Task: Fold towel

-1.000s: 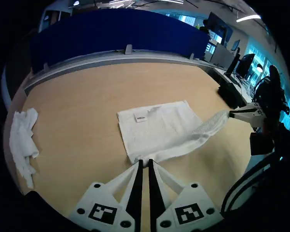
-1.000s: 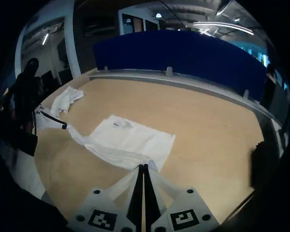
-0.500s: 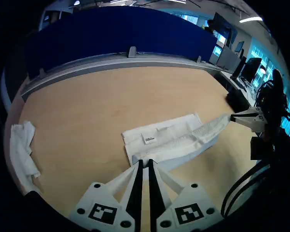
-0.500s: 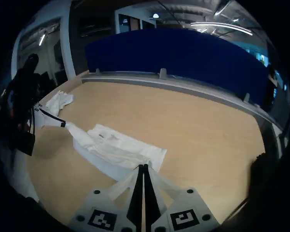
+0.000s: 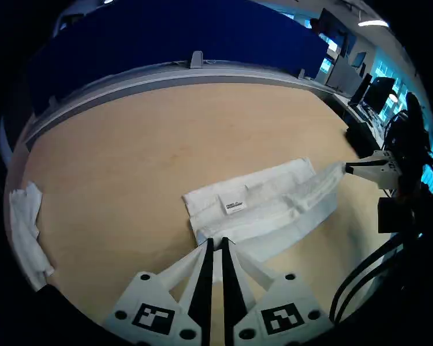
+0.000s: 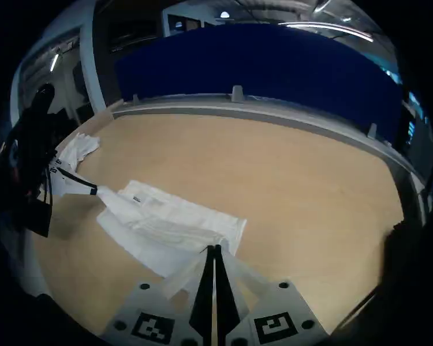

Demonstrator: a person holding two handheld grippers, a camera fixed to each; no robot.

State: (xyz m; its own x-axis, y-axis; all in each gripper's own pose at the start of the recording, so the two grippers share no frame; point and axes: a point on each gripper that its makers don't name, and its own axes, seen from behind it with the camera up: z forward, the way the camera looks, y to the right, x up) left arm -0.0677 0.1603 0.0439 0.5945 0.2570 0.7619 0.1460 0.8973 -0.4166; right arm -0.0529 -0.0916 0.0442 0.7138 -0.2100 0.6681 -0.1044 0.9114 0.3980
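Note:
A white towel (image 5: 262, 205) lies on the wooden table (image 5: 159, 138), its near edge lifted and carried over the rest. My left gripper (image 5: 215, 242) is shut on one corner of that lifted edge. In the left gripper view the right gripper (image 5: 348, 168) pinches the other corner at the far right. A small label (image 5: 234, 205) shows on the towel's upper side. In the right gripper view the same towel (image 6: 170, 222) spreads ahead, my right gripper (image 6: 215, 249) is shut on its corner, and the left gripper (image 6: 94, 188) holds the far corner.
A second crumpled white towel (image 5: 25, 230) lies at the table's left edge, also seen as the crumpled towel (image 6: 78, 147) in the right gripper view. A blue divider panel (image 5: 170, 40) and grey rail (image 5: 176, 72) bound the table's far side. Monitors (image 5: 366, 95) stand beyond the right end.
Both grippers have carried the towel's lifted edge forward over the flat part; the exposed flat part has shrunk to a narrow strip and the fold has deepened.

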